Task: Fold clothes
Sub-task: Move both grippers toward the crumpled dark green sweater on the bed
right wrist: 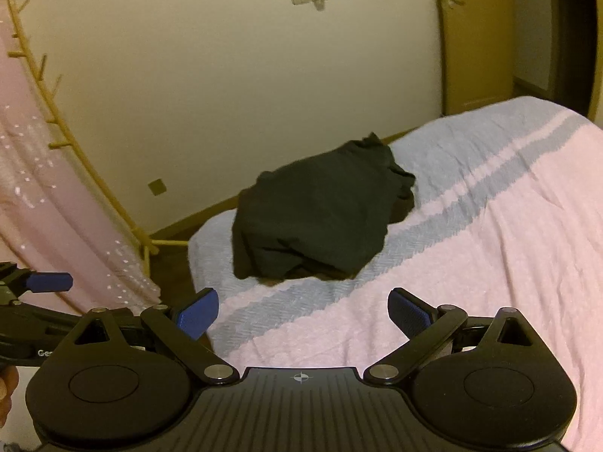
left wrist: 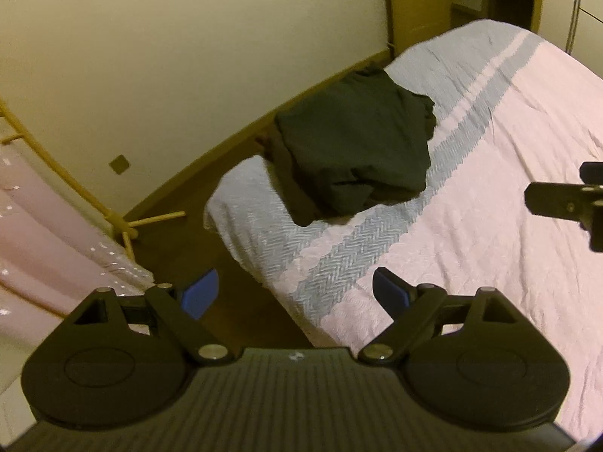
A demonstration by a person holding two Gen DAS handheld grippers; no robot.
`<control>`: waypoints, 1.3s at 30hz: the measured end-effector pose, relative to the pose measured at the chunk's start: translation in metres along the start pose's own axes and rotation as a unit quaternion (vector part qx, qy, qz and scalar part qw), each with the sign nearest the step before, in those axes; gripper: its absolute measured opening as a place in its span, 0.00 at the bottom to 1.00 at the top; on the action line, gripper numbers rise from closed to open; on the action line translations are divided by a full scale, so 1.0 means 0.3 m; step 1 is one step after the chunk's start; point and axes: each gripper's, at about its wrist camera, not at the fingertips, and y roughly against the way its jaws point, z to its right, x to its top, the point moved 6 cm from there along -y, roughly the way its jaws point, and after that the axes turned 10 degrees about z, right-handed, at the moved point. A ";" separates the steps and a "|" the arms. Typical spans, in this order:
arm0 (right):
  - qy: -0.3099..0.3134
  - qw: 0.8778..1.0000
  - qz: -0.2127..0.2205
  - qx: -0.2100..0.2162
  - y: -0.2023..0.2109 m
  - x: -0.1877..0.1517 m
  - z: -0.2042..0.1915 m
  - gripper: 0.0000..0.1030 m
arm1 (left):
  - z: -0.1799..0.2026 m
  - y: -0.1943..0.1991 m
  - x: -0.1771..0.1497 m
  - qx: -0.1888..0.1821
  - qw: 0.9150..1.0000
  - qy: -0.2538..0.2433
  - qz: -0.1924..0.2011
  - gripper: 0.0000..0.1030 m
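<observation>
A dark, roughly folded garment (left wrist: 354,150) lies bunched on the blue end of the bed (left wrist: 490,226), near its corner; the right wrist view shows the garment (right wrist: 320,218) from lower down. My left gripper (left wrist: 297,293) hovers open over the bed's edge and the floor, well short of the garment, with nothing between its blue pads (left wrist: 201,293). My right gripper (right wrist: 301,316) also stands open and empty, above the pink bedspread in front of the garment. Part of the right gripper (left wrist: 565,199) shows at the right edge of the left wrist view.
The bedspread (right wrist: 508,245) is pink with pale blue bands. A cream wall (left wrist: 188,56) runs behind the bed, with brown floor (left wrist: 188,196) between. A wooden rack (right wrist: 79,154) draped with pink cloth stands at left. A wooden door (right wrist: 475,37) is at the back right.
</observation>
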 end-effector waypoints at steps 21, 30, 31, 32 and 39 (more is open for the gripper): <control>-0.054 0.991 -0.028 -0.116 -0.286 0.027 -0.056 0.96 | -0.106 -0.295 0.062 -0.114 0.990 -0.082 -0.016 0.84; -0.040 0.991 -0.039 -0.118 -0.296 0.034 -0.033 0.96 | -0.084 -0.320 0.080 -0.126 0.990 -0.061 -0.029 0.84; -0.037 0.992 -0.041 -0.116 -0.293 0.035 -0.024 0.96 | -0.078 -0.316 0.082 -0.125 0.990 -0.058 -0.029 0.84; -0.034 0.992 -0.040 -0.114 -0.289 0.040 -0.018 0.96 | -0.072 -0.313 0.085 -0.124 0.990 -0.054 -0.030 0.84; -0.033 0.993 -0.040 -0.103 -0.274 0.043 0.017 0.96 | -0.044 -0.300 0.093 -0.115 0.992 -0.051 -0.033 0.84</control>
